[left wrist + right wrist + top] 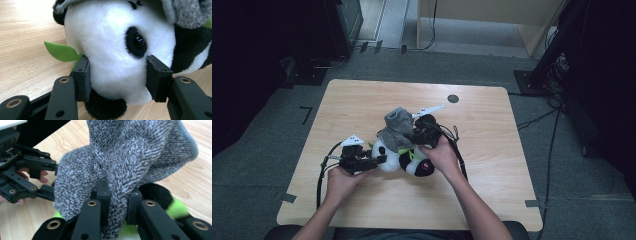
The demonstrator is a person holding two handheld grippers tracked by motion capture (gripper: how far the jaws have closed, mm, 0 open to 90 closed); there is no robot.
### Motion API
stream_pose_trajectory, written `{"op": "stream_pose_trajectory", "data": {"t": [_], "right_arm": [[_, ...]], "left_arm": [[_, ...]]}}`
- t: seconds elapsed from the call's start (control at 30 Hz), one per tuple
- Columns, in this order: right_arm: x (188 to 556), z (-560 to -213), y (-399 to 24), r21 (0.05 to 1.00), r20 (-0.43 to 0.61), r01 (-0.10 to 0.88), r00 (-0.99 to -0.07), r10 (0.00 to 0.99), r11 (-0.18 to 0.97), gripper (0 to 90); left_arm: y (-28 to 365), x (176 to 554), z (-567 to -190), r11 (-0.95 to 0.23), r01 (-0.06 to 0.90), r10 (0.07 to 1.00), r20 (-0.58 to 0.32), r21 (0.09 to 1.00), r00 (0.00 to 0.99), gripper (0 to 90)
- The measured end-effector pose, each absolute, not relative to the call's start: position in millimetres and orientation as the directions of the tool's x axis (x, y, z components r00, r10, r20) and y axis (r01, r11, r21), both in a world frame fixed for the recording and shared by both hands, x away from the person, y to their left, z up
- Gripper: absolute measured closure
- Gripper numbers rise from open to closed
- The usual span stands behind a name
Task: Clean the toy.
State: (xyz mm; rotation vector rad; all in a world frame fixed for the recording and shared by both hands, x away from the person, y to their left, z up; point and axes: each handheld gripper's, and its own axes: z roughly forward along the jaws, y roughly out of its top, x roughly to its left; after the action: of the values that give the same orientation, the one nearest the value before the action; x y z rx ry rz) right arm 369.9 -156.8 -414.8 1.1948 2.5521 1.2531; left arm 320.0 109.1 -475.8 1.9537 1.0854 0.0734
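At the centre of the high view, on the pale wooden worktop point(362, 100), a panda soft toy point(394, 159) lies on its side with its long axis running roughly left to right across the frame, head at the left and dark feet at the lower right. The left claw point(381, 160) comes in level from the left of the frame and is clamped on the panda's head: in the left gripper view its pads point(83, 75) press into the white plush on either side, one below the eye patch, so the jaws stand part way closed around the soft head. A grey fuzzy sock point(396, 127) stands over the toy's upper side, draped down onto it. The right claw point(418, 131) sits just right of the sock in the high view and has pinched a fold of it; in the right gripper view the jaws are nearly together with the grey knit point(120, 165) bunched between them.

The move ahead seems to turn on one relation: the sock sits directly above the panda, and the sock's open end would have to line up with the part of the toy it is meant to cover while the left claw steadies the head.

A green felt leaf point(61, 52) pokes out beside the head. No brand, label or writing can be read anywhere.
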Motion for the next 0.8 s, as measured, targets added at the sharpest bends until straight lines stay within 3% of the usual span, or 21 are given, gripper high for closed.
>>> {"op": "stream_pose_trajectory", "data": {"t": [0.63, 0.8], "right_arm": [[375.2, -399.3, -198.2, 0.727, 0.213, 0.613, -0.628, 0.748, 0.308, 79.4], [367.7, -380.2, -197.0, 0.772, 0.242, 0.579, -0.650, 0.721, 0.263, 79.8]], "left_arm": [[110.5, 319.2, -477.6, -0.213, 0.656, 0.705, -0.352, 0.724, 0.616, 45.1], [110.5, 316.3, -479.0, -0.219, 0.637, 0.703, -0.333, 0.739, 0.628, 44.5]]}}
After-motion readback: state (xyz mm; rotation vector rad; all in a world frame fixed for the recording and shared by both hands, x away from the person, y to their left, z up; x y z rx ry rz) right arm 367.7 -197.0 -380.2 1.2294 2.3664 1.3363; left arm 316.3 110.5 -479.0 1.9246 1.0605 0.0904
